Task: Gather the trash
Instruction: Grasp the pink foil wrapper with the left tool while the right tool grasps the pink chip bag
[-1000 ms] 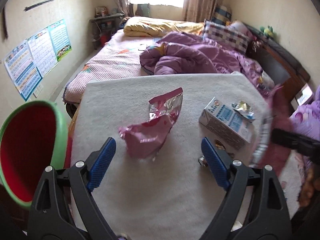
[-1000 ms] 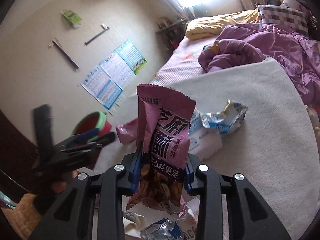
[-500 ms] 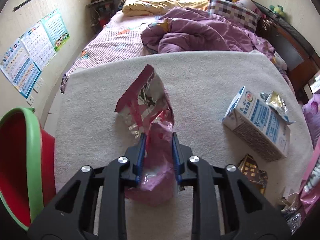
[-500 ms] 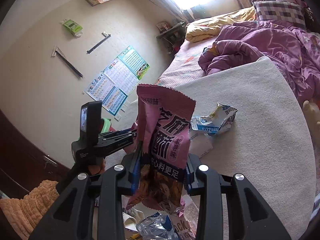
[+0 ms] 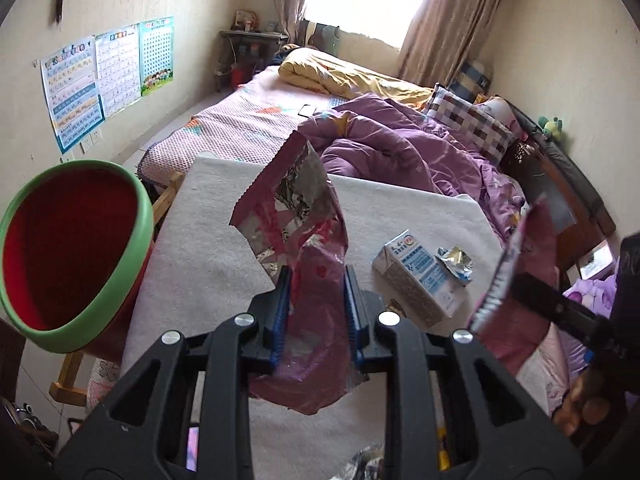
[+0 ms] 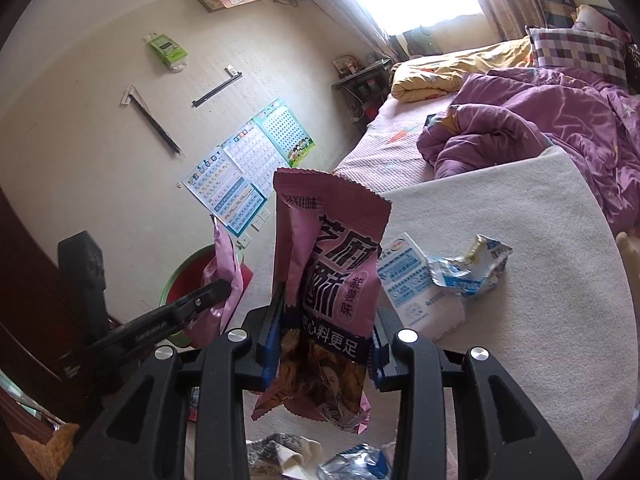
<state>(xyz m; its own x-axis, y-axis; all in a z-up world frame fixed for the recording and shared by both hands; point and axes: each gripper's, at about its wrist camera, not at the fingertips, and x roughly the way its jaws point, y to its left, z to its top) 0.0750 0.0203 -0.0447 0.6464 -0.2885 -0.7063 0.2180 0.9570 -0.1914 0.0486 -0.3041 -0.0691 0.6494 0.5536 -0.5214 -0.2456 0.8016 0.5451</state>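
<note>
With both sets of fingers clamped on pink wrappers, the left gripper (image 5: 314, 312) holding its torn wrapper (image 5: 300, 240) above the desk (image 5: 208, 248) right of the red bin (image 5: 72, 248), we risk the crumpled foil slipping loose.

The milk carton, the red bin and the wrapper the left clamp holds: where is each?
milk carton (image 5: 420, 276): left wrist view, on its printed side panel.
red bin (image 5: 144, 216): left wrist view, on its green rim.
torn pink wrapper (image 5: 316, 276): left wrist view, on the part between the blue pads.
</note>
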